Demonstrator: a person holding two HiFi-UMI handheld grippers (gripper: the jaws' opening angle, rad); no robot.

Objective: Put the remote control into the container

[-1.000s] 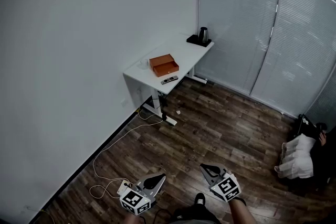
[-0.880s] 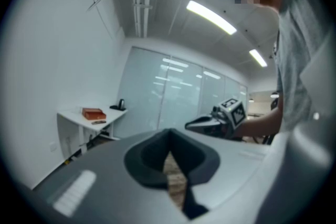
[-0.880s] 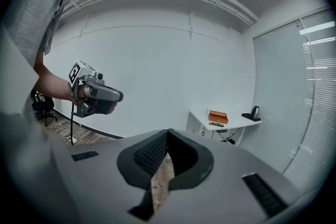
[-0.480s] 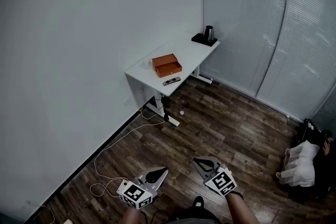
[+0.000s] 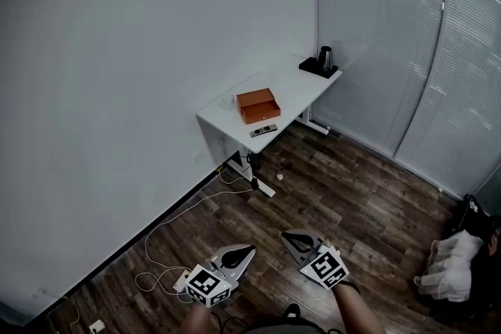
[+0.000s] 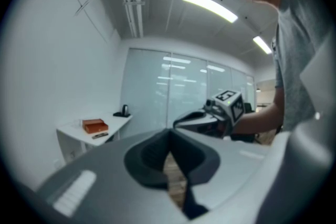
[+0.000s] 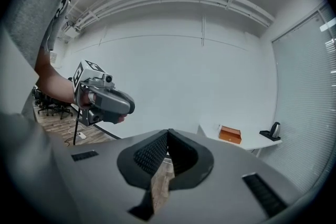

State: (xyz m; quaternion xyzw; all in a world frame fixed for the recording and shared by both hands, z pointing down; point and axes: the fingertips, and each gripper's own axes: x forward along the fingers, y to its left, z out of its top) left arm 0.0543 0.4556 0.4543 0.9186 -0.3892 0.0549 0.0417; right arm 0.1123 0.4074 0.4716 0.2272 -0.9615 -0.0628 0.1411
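Down at the lower middle of the head view, the left tongs (image 5: 247, 249) and the right tongs (image 5: 286, 235) were each pressed together with nothing between them. They were side by side and apart over the dark wooden plank floor (image 5: 352, 199). A thin white cable (image 5: 186, 208) trailed across the floor to their upper left. Well apart from both, just above the middle of the frame, stood the white rectangular counter (image 5: 293, 88) against the pale wall (image 5: 117, 90). On it the slim dark remote control (image 5: 264, 130) lay near the front edge, just beside the open orange box-shaped container (image 5: 258, 105) and outside it. A dark kettle (image 5: 325, 58) on a black tray stood at the counter's far end, near the white slatted blinds (image 5: 454, 74).
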